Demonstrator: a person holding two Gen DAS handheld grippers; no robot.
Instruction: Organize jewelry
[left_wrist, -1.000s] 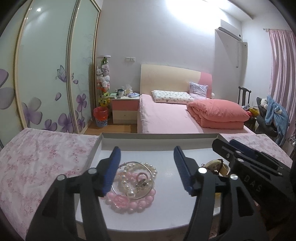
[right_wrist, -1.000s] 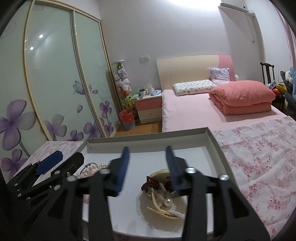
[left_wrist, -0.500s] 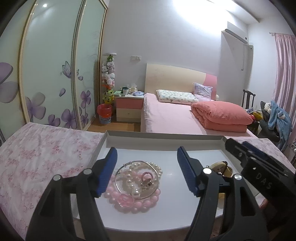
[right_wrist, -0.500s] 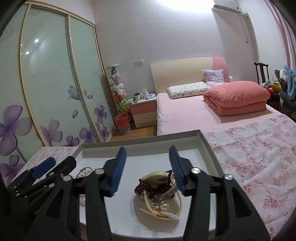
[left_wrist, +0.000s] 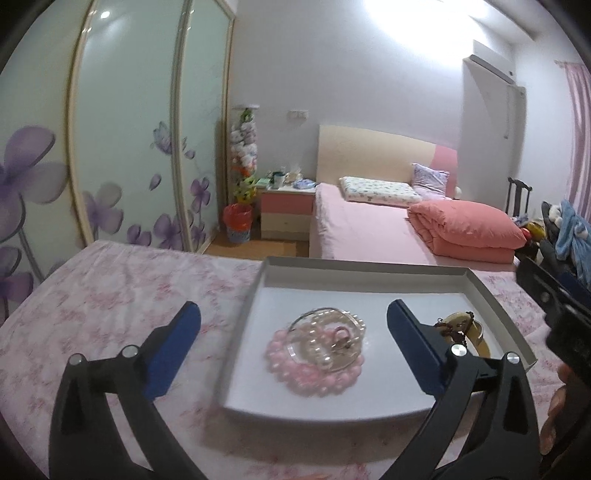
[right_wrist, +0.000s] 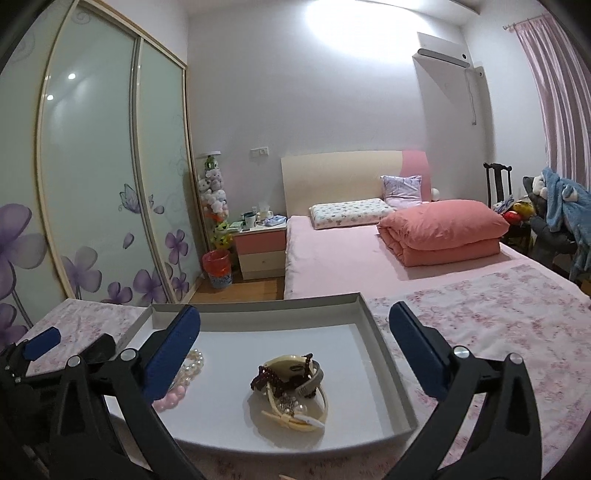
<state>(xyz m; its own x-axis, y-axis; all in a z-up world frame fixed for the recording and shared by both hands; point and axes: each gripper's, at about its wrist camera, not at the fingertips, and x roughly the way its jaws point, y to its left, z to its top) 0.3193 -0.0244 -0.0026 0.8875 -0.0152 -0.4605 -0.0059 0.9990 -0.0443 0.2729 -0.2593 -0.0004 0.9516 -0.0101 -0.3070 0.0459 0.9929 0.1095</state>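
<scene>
Jewelry (left_wrist: 320, 345) lies in the tray (left_wrist: 236, 354) beneath both raised grippers, left (left_wrist: 293, 325) and right (right_wrist: 295, 332), jaws spread wide

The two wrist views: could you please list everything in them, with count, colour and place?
tray: one, white with grey walls, on the floral cloth
pink bead bracelet: one, pale pink, left half of tray
pearl strand: one, white, lying on the pink beads
metal hoop: one, silver, around the pearls
cream bangles: a pile, count unclear, right half of tray
dark bead string: one, dark red, draped over the bangles
floral cloth: one, pink-white, under the tray
bed: one, pink, behind
folded quilt: one, coral, on the bed
nightstand: one, pink-cream, beside the bed
left gripper: open, blue pads
right gripper: open, blue pads
</scene>
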